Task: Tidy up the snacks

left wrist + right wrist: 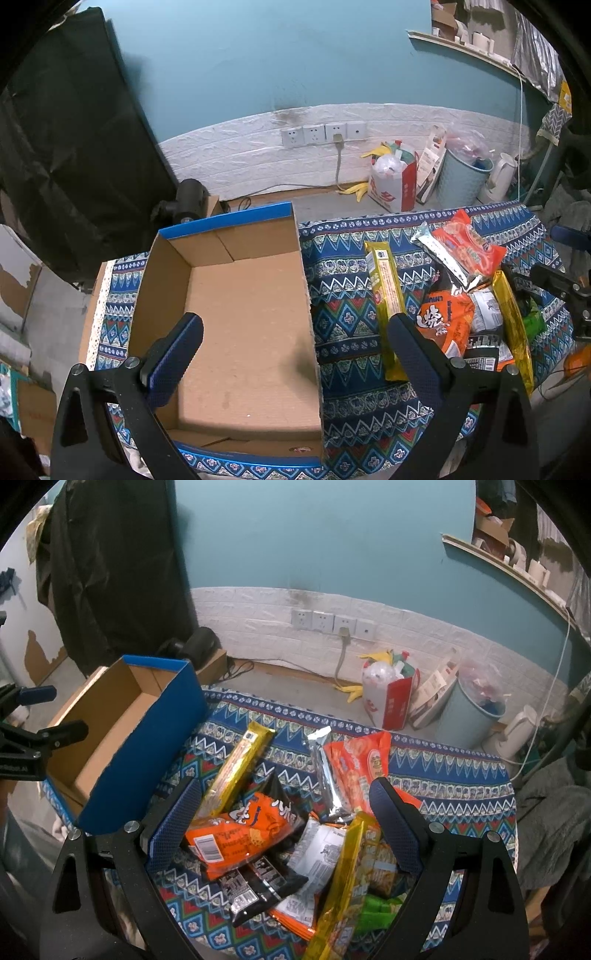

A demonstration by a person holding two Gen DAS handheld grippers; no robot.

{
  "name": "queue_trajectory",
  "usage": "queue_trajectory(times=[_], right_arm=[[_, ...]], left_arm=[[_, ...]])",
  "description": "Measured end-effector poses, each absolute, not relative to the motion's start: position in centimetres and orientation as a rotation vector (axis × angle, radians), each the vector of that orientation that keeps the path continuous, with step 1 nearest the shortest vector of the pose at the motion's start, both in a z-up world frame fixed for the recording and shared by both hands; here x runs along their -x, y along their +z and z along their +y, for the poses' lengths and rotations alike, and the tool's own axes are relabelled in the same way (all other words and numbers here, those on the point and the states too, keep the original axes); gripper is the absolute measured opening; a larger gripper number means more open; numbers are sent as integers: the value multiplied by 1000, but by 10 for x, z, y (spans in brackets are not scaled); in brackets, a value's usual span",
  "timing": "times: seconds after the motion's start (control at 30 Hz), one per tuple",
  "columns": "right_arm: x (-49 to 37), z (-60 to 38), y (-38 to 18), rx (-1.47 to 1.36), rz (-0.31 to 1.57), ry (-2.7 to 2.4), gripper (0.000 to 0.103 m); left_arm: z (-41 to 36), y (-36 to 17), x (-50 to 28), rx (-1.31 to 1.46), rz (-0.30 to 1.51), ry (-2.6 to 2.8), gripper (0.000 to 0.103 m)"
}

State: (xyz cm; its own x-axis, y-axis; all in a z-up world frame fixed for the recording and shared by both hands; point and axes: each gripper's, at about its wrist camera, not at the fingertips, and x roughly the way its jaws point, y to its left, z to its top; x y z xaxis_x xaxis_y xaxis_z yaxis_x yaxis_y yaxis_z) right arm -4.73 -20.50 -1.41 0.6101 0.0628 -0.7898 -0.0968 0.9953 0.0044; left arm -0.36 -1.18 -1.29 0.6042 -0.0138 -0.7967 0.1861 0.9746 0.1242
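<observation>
An open cardboard box (240, 325) with a blue outside stands empty on the patterned cloth; it also shows in the right wrist view (110, 731). My left gripper (295, 332) is open above the box's front part. A heap of snack packets lies right of the box: a long gold packet (386, 295), an orange bag (447, 321) and a red-orange packet (467, 251). My right gripper (284, 805) is open above the heap, over the orange bag (251, 830), a second gold packet (343, 886) and a black packet (258, 882).
The table wears a blue patterned cloth (351, 354). Behind it on the floor are a red-and-white bag (393, 181), a blue bin (463, 181) and a white kettle (500, 177). A dark curtain (66, 147) hangs at the left. The right gripper's body (561, 284) shows at the far right.
</observation>
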Motion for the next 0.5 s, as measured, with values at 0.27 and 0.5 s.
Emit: queue_trajectory(times=[0.27, 0.5], right_arm=[[48, -206, -14, 40, 913, 93, 91], [48, -205, -14, 40, 916, 93, 91]], left_arm=[[-14, -14, 3, -204, 922, -123, 101], [-17, -14, 4, -208, 921, -128, 101]])
